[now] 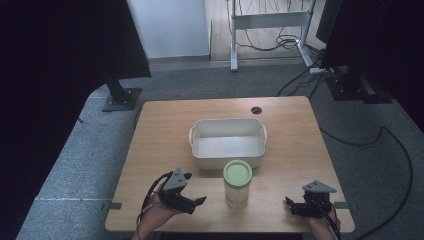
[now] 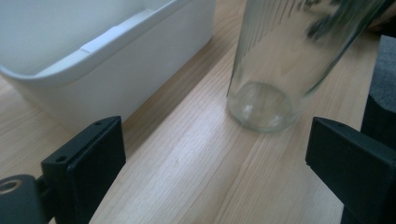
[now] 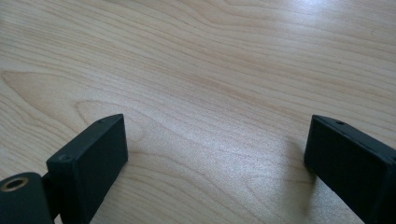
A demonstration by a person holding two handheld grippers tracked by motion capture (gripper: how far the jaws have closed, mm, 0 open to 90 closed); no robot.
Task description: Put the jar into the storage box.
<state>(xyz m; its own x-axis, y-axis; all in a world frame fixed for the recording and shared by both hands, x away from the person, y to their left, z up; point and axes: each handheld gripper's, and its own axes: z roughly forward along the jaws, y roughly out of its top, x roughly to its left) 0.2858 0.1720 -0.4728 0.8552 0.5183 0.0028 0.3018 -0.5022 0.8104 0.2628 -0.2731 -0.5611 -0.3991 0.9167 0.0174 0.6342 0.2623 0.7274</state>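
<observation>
Glass jar (image 1: 237, 185) with a pale green lid (image 1: 237, 171) stands upright on the wooden table (image 1: 165, 125), near the front edge and roughly midway between the two grippers. Just behind it sits a white rectangular tub (image 1: 228, 162), its front wall close to the jar but apart from it.

Left gripper (image 1: 196, 201) rests low by the table's front edge, to the left of the jar, held by a hand (image 1: 159, 212) coming in from below. Its jaws stand wide apart, nothing between them. From the left gripper view the ribbed, clear base of the jar (image 2: 266, 105) lies ahead and toward the right-hand jaw, not touched; the tub's wall (image 2: 116, 79) runs along the left.

Right gripper (image 1: 289, 204) lies near the front right corner, well apart from the jar, pointing left. Its jaws are likewise spread wide and empty; the right gripper view has bare wood grain (image 3: 205, 88) between them.

Grey carpet floor (image 1: 90, 150) surrounds the table.
</observation>
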